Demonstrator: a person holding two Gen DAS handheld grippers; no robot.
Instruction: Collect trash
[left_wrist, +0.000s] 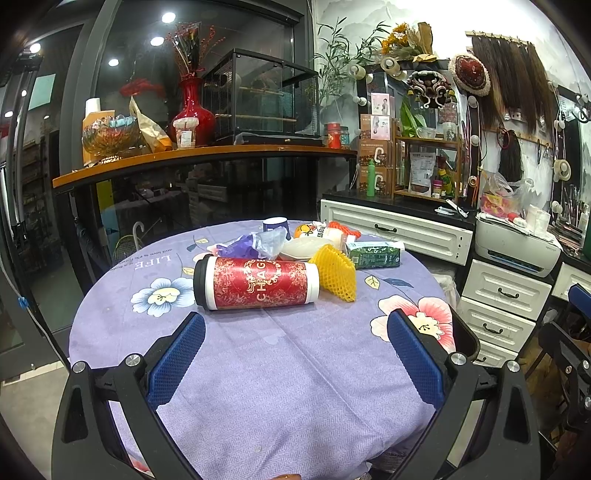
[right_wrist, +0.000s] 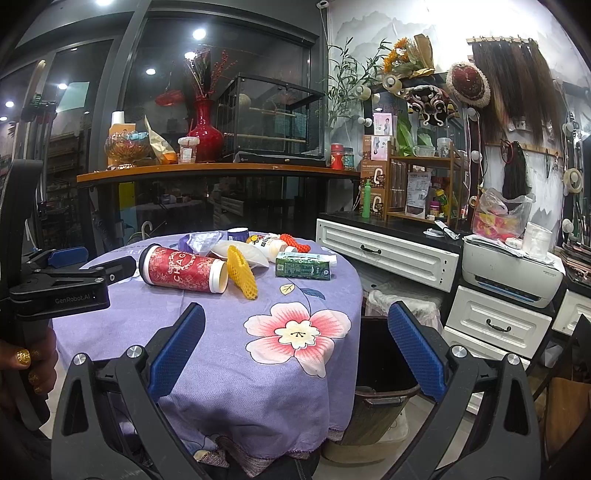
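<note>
A red CHAGEE cup (left_wrist: 256, 283) (right_wrist: 183, 269) lies on its side on the round table's purple flowered cloth (left_wrist: 295, 369) (right_wrist: 258, 369). Beside it lie a yellow foam net (left_wrist: 338, 273) (right_wrist: 242, 272), a green carton (left_wrist: 373, 255) (right_wrist: 303, 268), a white bottle (right_wrist: 269, 245), an orange net (right_wrist: 293, 243), a white bowl (left_wrist: 304, 247), crumpled purple plastic (left_wrist: 255, 242) and a blue cup (left_wrist: 275, 224). My left gripper (left_wrist: 295, 325) is open and empty, short of the red cup; it also shows in the right wrist view (right_wrist: 92, 267). My right gripper (right_wrist: 295, 317) is open and empty over the table's near right edge.
A dark bin (right_wrist: 384, 369) stands on the floor right of the table. White drawers (right_wrist: 388, 253) and a printer (right_wrist: 513, 275) line the right wall. A wooden shelf (left_wrist: 203, 157) with a red vase (left_wrist: 192, 110) stands behind the table.
</note>
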